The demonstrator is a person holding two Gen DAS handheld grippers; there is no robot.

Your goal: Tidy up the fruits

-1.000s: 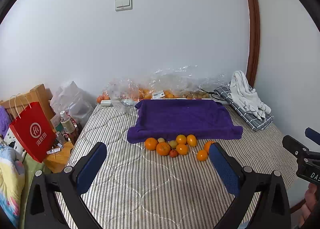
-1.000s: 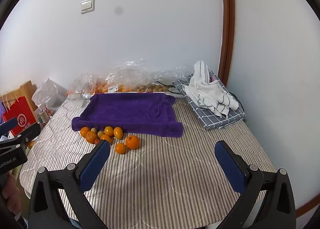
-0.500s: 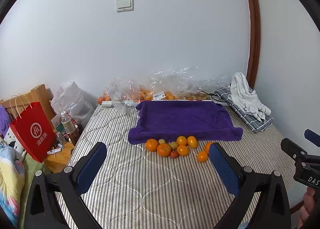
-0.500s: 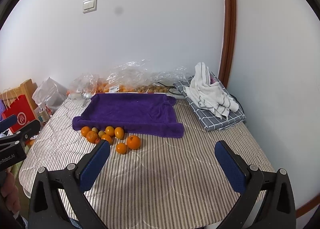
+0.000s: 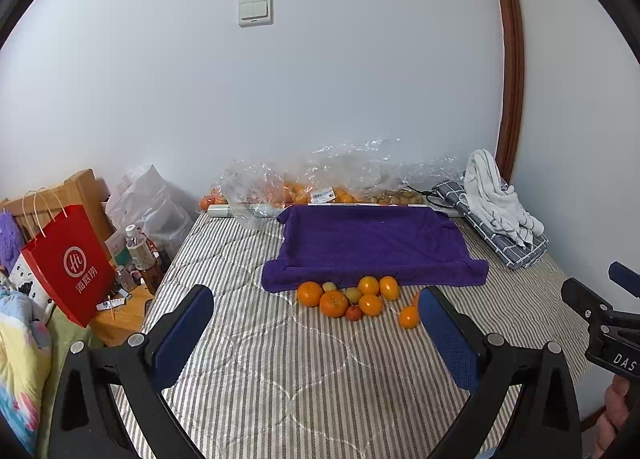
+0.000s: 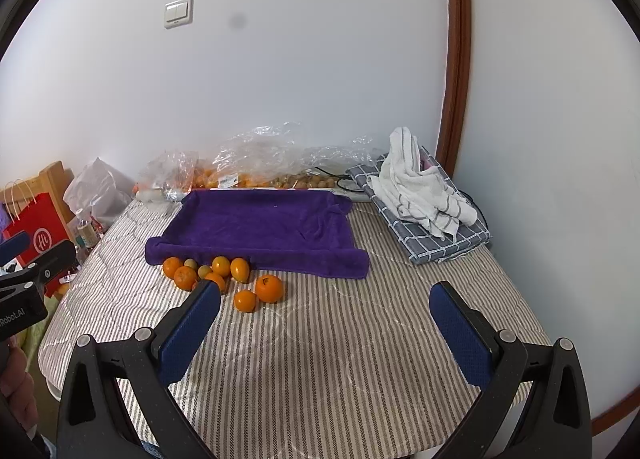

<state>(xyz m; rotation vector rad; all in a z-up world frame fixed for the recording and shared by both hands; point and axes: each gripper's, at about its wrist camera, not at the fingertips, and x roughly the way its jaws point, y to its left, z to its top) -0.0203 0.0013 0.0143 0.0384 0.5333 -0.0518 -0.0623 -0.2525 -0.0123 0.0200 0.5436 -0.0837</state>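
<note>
Left tongs nearest the lens, blue pads wide apart, nothing between them, held above the striped bed. Right tongs same: spread apart, empty, over bare mattress. Both held back from the fruit, likely lining up before a first pick; nothing grasped yet.

Next out: loose fruits in a cluster on the mattress, touching or just beside the front edge of the purple towel. Mostly oranges, two small greenish ones, one small reddish one. Two oranges sit a bit apart on the right side of the cluster. Towel has rolled-up edges like a shallow tray, so probably the spot where fruit gets sorted; nothing on it now.

Behind the towel, against the wall: clear plastic bags with more orange fruit and small brownish ones, type hard to tell through the crinkled film. White striped cloth piled on a folded grey checked fabric at far right. Red paper bag beside the bed, left.

Left view: one orange partly hidden behind the right pad. Right view: left pad covers part of the cluster. The other tool is cut off at frame edge in each view.
</note>
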